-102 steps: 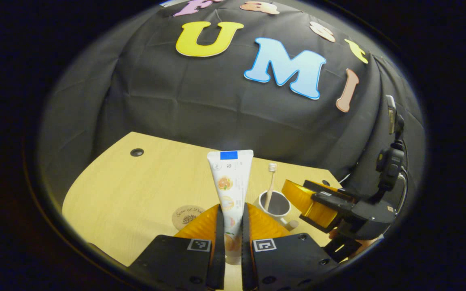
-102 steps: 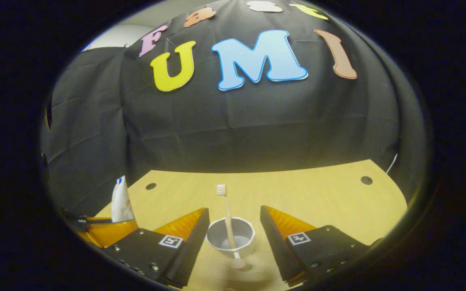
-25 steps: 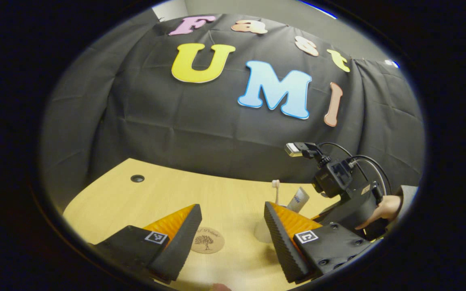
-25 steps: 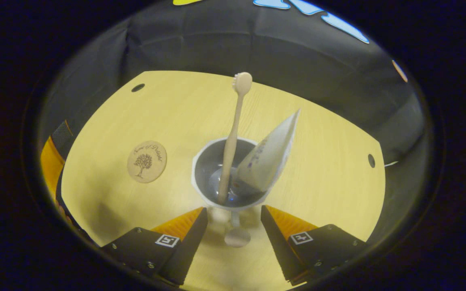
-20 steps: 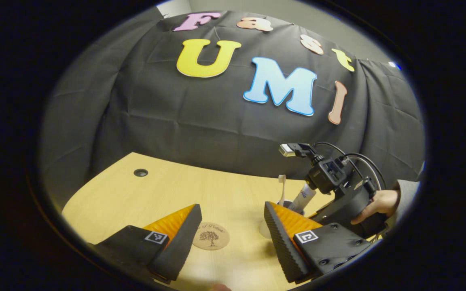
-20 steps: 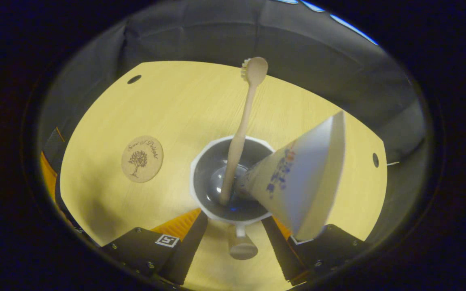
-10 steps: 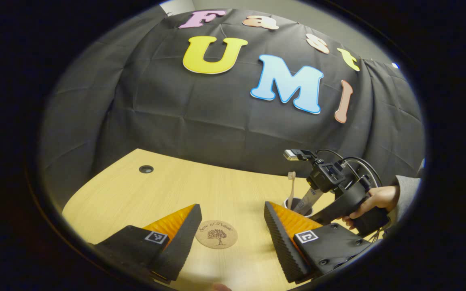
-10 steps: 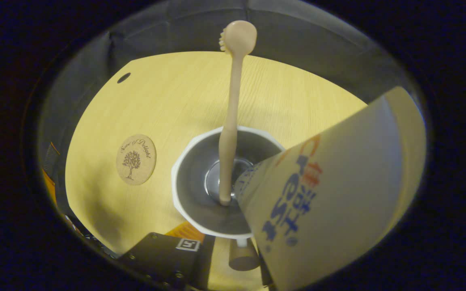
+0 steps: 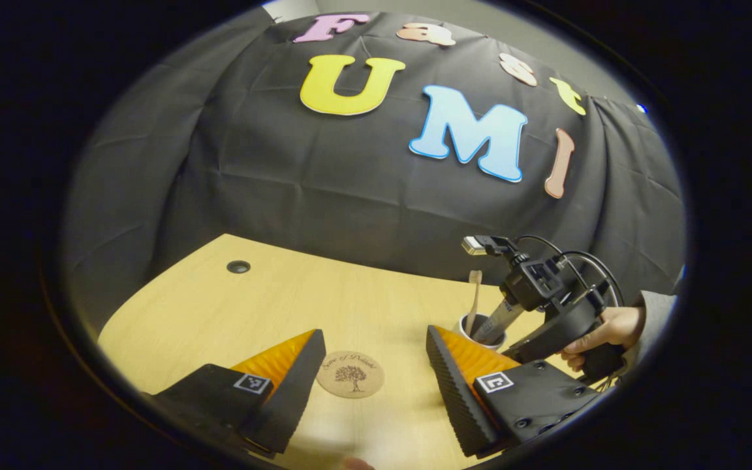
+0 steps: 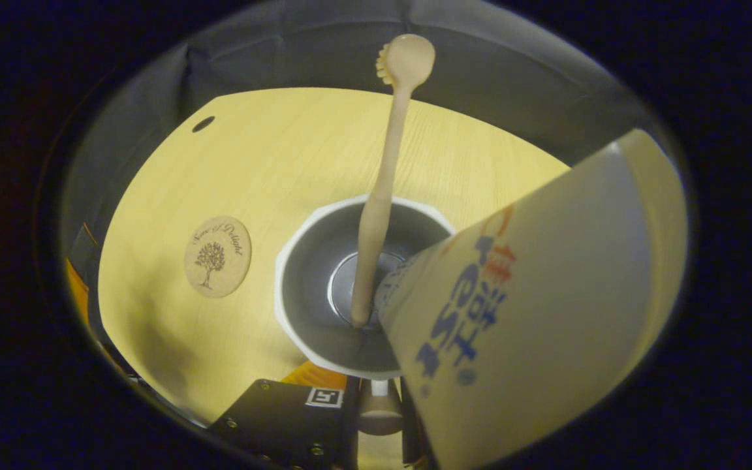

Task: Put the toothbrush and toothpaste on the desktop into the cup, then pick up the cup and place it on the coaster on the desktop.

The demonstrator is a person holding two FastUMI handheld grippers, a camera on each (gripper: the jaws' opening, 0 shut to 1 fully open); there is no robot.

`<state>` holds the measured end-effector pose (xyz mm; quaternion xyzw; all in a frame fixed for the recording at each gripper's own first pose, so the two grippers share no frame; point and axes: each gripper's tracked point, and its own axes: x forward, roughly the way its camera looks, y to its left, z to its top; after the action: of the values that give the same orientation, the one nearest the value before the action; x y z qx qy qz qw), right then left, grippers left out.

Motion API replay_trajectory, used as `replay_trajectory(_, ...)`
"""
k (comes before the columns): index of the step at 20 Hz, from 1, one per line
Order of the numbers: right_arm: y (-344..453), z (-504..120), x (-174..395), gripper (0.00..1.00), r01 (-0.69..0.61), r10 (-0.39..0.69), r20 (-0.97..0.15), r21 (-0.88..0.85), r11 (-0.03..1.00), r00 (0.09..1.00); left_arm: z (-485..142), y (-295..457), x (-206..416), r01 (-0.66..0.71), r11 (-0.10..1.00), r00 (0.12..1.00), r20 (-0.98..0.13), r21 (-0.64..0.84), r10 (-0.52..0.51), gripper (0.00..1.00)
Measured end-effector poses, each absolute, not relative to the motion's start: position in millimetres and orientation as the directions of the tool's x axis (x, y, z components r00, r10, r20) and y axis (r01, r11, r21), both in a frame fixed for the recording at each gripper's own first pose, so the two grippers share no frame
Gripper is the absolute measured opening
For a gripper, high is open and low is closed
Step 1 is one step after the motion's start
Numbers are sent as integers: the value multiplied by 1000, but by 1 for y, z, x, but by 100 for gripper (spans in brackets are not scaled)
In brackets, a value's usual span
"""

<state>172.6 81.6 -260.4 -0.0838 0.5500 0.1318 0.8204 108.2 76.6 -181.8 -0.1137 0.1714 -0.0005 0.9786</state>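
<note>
A white cup with a grey inside stands on the wooden desk. The beige toothbrush and the white toothpaste tube lean in it. My right gripper is shut on the cup's handle; the tube hides most of its right finger. The round cork coaster lies left of the cup. In the left gripper view my left gripper hangs open over the coaster. To its right are the cup and the right gripper, held by a hand.
A round cable hole sits near the desk's far left edge. The black cloth wall closes off the back of the desk. Bare desk lies between the coaster and the cup.
The toothpaste left my left gripper and now stands in the cup. My right gripper came down over the cup and its fingers closed on the handle.
</note>
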Motion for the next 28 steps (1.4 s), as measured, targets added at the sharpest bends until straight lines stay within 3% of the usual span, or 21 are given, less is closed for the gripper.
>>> replay_trajectory(17, 200, -231, 157, 22, -440, 239, -913, 75, 895, 330, -181, 148, 44, -150, 954, 935, -351, -260, 52, 99)
replay_trajectory(28, 219, -242, 164, 22, -448, 203, -931, 49, 893, 303, -186, 192, 18, -181, 940, 928, -366, -289, 67, 99)
